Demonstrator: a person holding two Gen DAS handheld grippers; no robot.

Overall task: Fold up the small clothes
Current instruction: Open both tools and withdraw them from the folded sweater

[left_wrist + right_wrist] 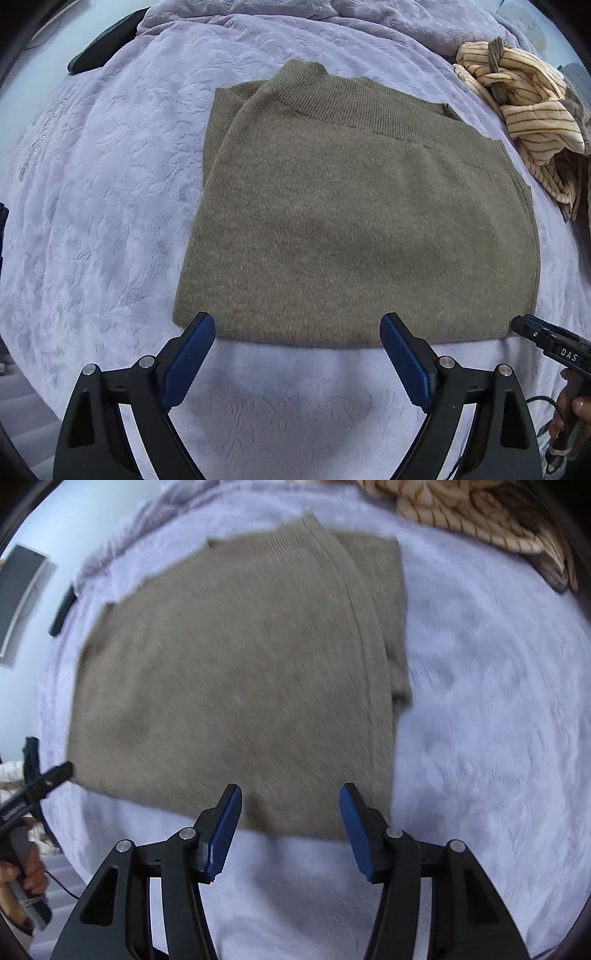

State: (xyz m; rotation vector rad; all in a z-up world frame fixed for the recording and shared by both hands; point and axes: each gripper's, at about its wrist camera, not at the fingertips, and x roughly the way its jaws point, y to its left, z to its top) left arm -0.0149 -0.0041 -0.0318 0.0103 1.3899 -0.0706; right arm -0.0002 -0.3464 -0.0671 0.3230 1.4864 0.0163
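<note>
Right wrist view smeared by motion blur; knit texture of olive sweater (236, 672) unreadable. Striped garment (469, 513) cut off by top edge. Right gripper (546, 341) only partly in left wrist view, fingers indistinguishable.

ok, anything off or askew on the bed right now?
Mostly tidy. The olive sweater lies folded flat on the lavender blanket; its far ribbed edge sits slightly skewed. A striped garment lies crumpled at the far right, unfolded. Both tongs are open, holding nothing.
</note>
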